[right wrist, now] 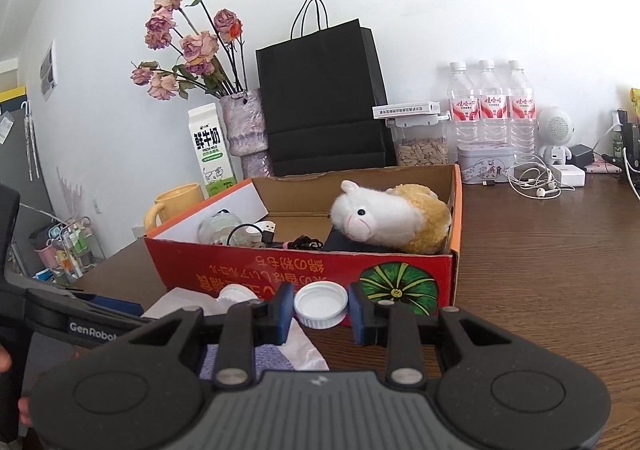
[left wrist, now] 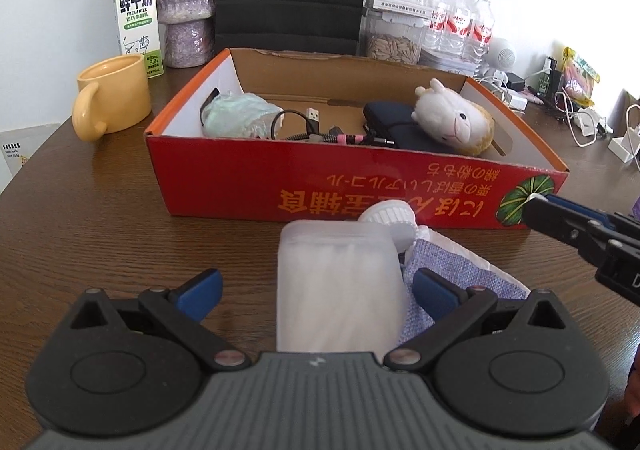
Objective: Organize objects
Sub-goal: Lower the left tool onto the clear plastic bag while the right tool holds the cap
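One frosted bottle (left wrist: 338, 290) lying neck toward the red box (left wrist: 320, 186), between wide-open left gripper (left wrist: 320, 296) jaws; one white cap (right wrist: 321, 304) pinched by right gripper (right wrist: 318, 310).

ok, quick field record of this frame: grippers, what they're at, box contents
left gripper: open, fingers either side of translucent container, not clamped
right gripper: white cap between its fingers; contact unclear
box: red cardboard, open top, on table
box contents: plush sheep, USB cable, dark pouch, wrapped pale bundle
under container: blue cloth
behind box: yellow mug, milk carton, black bag
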